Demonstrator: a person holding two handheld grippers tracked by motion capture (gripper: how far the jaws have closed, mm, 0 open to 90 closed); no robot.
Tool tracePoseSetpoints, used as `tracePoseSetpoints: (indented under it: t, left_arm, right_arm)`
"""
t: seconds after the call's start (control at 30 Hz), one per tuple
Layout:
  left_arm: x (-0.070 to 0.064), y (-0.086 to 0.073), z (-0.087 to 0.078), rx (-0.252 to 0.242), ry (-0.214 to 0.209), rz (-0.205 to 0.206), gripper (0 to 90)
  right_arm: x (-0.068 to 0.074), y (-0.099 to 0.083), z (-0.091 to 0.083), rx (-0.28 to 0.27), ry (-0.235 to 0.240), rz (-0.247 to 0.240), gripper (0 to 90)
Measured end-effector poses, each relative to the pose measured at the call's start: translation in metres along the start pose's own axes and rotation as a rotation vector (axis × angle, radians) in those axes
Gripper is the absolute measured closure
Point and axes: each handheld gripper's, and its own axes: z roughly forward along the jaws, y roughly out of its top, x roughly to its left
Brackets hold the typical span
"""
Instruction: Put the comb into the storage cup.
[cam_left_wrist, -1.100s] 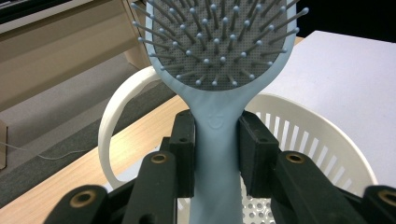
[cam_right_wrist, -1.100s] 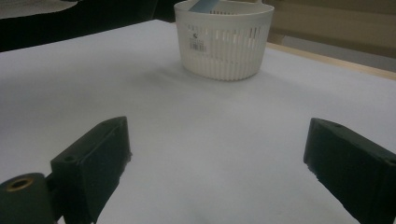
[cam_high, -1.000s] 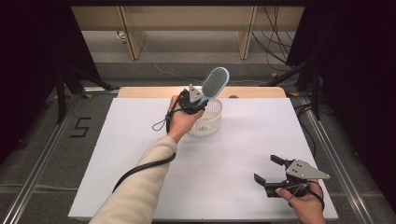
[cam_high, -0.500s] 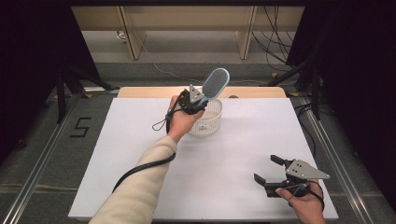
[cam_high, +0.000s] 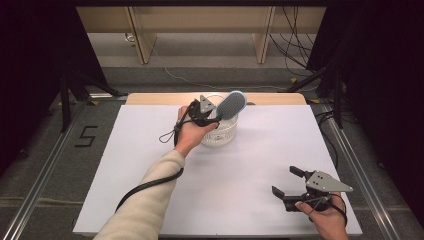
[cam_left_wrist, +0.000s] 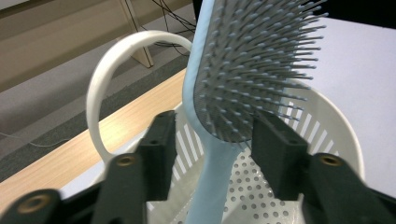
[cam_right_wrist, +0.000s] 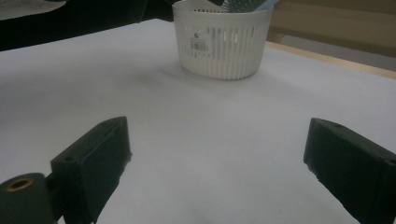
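A light blue hairbrush (cam_high: 232, 104) with grey bristles (cam_left_wrist: 252, 70) stands tilted in the white slotted basket (cam_high: 220, 134) at the far middle of the table. My left gripper (cam_high: 206, 114) is shut on the brush at the base of its head (cam_left_wrist: 219, 154), one jaw on each side, right over the basket's perforated floor (cam_left_wrist: 261, 186). The basket's hoop handle (cam_left_wrist: 100, 79) arches up behind the brush. My right gripper (cam_high: 289, 182) is held open just above the table's near right corner. In the right gripper view the open gripper (cam_right_wrist: 219, 154) faces the basket (cam_right_wrist: 224, 46) across bare table.
A white sheet (cam_high: 260, 160) covers the table, with a wooden strip (cam_high: 150, 98) along its far edge. Beyond that are bench legs (cam_high: 142, 40) and floor cables (cam_high: 295, 45). A "5" mark (cam_high: 86, 136) lies on the floor at the left.
My left gripper and the brush have come down a little, so the brush sits deeper in the basket. The right gripper has not moved.
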Motion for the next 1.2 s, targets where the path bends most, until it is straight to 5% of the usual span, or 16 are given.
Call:
tracePoseSetpoints:
  t: [0.5, 0.6, 0.8, 1.2]
  left_arm:
    - [0.008, 0.000, -0.034, 0.015, -0.027, -0.076, 28.5]
    - [0.008, -0.003, -0.041, 0.027, -0.052, -0.075, 23.4]
    - [0.011, -0.009, -0.057, 0.040, -0.037, -0.076, 15.3]
    - [0.015, -0.021, -0.078, 0.044, -0.036, -0.072, 10.8]
  right_arm:
    - [0.000, 0.000, 0.000, 0.001, 0.000, -0.003, 8.0]
    - [0.001, 0.000, 0.000, 0.002, 0.000, -0.001, 7.9]
    - [0.001, 0.000, 0.001, 0.003, -0.002, 0.000, 8.0]
    - [0.001, 0.000, 0.001, 0.004, -0.003, 0.000, 8.0]
